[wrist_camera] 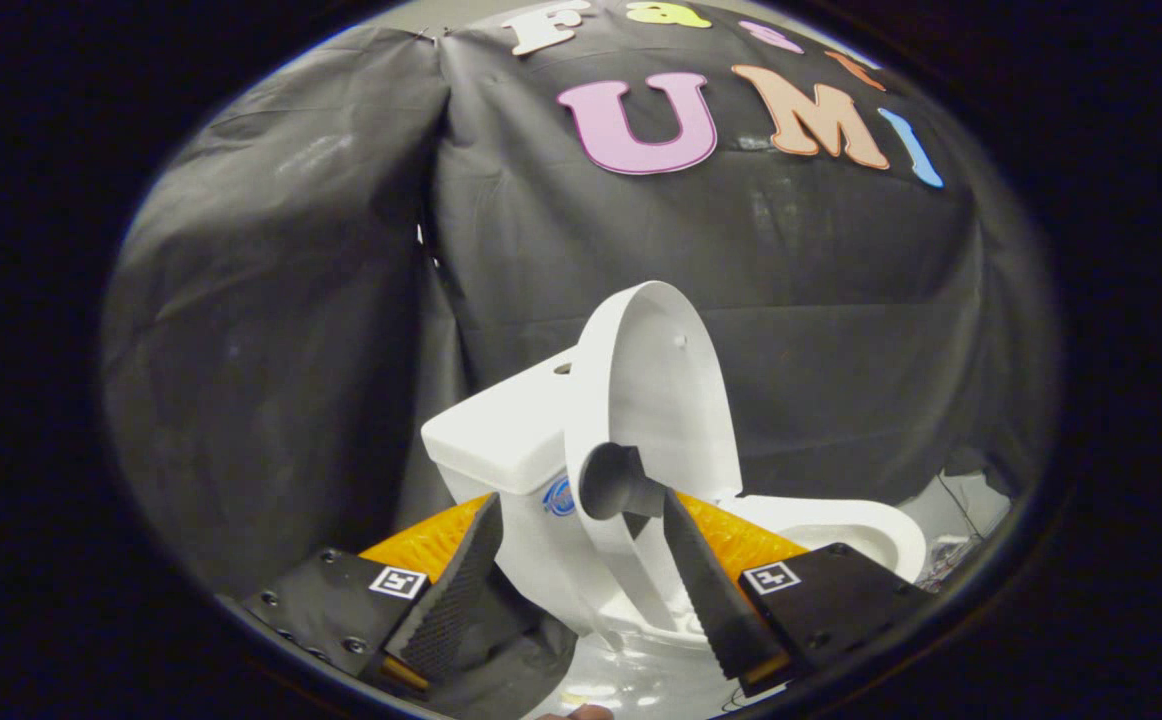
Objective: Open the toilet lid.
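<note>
Tool [581, 535] open, white toilet lid [656, 400] raised

1. Square black-and-white fiducial marker [398, 582] on the dark plate behind the tool's left finger; a coded pattern, no legible characters.
2. A matching fiducial marker [771, 577] on the plate behind the right finger.
3. Round blue sticker [558, 497] on the toilet tank's [501, 440] front; its print is too small to read.
</note>
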The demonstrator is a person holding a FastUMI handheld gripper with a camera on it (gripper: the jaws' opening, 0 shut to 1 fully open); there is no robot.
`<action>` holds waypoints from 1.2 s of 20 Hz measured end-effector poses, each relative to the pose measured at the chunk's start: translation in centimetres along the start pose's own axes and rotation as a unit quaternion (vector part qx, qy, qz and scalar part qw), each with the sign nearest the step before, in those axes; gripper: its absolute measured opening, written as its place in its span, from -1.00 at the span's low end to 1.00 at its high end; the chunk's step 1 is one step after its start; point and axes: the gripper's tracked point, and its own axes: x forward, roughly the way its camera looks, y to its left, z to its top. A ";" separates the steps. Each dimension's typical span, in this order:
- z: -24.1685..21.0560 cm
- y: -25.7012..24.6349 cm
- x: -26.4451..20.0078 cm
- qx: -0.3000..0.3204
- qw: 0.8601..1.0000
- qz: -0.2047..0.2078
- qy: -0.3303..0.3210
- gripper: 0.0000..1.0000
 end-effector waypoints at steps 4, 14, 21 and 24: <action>0.4 -1.6 -1.2 0.017 1.000 0.008 -0.002 0.98; 4.0 -13.5 -8.1 0.001 0.998 -0.036 -0.055 0.98; 3.9 -23.5 -12.8 -0.002 0.993 -0.084 -0.083 0.95; 2.8 -24.5 -13.5 0.014 0.995 -0.048 -0.083 0.95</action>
